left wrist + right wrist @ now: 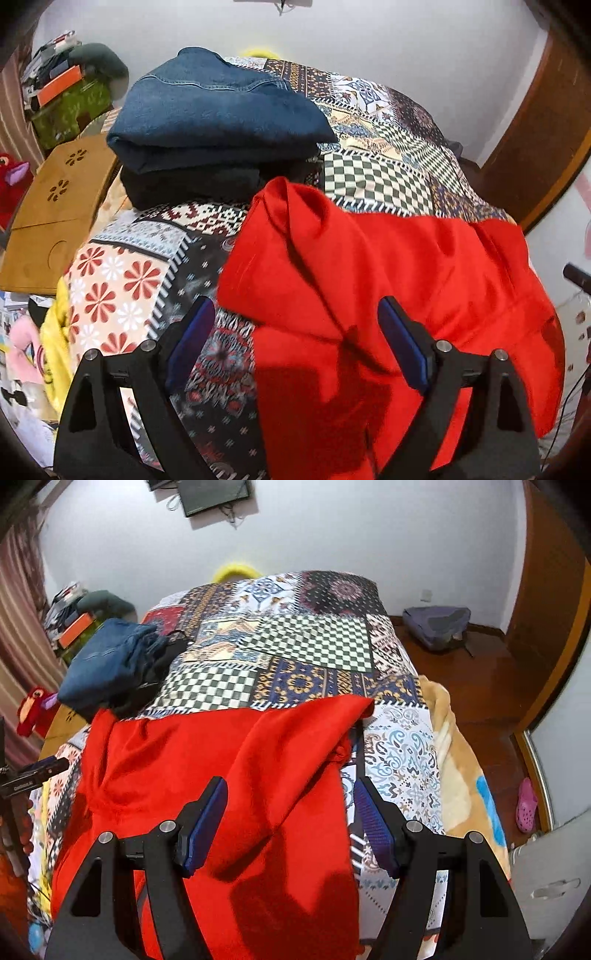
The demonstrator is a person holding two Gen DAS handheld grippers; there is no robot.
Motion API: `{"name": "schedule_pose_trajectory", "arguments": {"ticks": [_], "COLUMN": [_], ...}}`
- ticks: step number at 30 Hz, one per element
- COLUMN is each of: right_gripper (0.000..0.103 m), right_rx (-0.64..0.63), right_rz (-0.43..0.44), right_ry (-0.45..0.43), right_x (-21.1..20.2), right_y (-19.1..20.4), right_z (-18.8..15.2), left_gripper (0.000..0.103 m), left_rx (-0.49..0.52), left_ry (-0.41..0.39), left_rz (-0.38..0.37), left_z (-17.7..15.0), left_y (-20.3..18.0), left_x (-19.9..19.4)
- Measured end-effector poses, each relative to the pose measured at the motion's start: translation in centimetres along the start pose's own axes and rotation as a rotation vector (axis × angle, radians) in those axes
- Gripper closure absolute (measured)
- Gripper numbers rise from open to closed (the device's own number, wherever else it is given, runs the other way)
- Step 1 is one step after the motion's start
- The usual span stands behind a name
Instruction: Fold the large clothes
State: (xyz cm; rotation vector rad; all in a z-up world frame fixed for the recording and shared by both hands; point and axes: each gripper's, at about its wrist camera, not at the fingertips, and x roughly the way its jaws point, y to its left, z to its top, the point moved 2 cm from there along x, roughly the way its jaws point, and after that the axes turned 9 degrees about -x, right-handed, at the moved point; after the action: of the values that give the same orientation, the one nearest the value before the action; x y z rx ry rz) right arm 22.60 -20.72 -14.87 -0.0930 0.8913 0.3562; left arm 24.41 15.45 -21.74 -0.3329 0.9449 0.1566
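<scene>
A bed with a patchwork bedspread [280, 657] fills a white-walled room. A red garment [388, 280] lies rumpled across its near end, below both grippers. The left gripper [295, 314] and right gripper [290, 794] hang above it, jaws wide apart and gripping nothing. The garment's near edge is cut off. Folded jeans [218, 110] are stacked beyond.

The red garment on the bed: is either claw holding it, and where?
Neither. The left claw and right claw both stand open above the red garment, gripping nothing.
</scene>
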Motion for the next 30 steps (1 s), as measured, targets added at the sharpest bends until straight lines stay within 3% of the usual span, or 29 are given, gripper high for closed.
{"name": "schedule_pose_trajectory", "arguments": {"ticks": [9,13,17,26,28,30], "right_gripper": [0.036,0.036,0.036,0.033,0.038,0.052], "right_rx": [0.134,0.202,0.239,0.308,0.304,0.265], "right_rz": [0.076,0.154,0.203,0.298,0.290,0.287], "right_ry": [0.103,0.135,0.153,0.132,0.141,0.148], "right_x": [4.4,6.2,8.3,10.2,10.3,10.2], "right_y": [-2.9,-3.8,-4.2,-5.0,-4.8,-4.0], "right_z": [-0.7,-0.5,-0.2,0.8,0.9,0.9], "left_gripper": [0.013,0.013,0.006,0.003,0.003,0.008], "left_rx": [-0.178,-0.237,-0.268,-0.223,-0.203,-0.183], "left_ry": [0.066,0.125,0.133,0.192,0.205,0.198], "left_rz": [-0.053,-0.071,-0.112,-0.283,-0.319,-0.316], "left_z": [0.3,-0.3,-0.7,-0.3,-0.4,-0.3], "left_y": [0.5,1.4,1.6,-0.9,-1.6,-2.0], "left_x": [5.1,7.2,7.8,8.3,8.3,8.2]}}
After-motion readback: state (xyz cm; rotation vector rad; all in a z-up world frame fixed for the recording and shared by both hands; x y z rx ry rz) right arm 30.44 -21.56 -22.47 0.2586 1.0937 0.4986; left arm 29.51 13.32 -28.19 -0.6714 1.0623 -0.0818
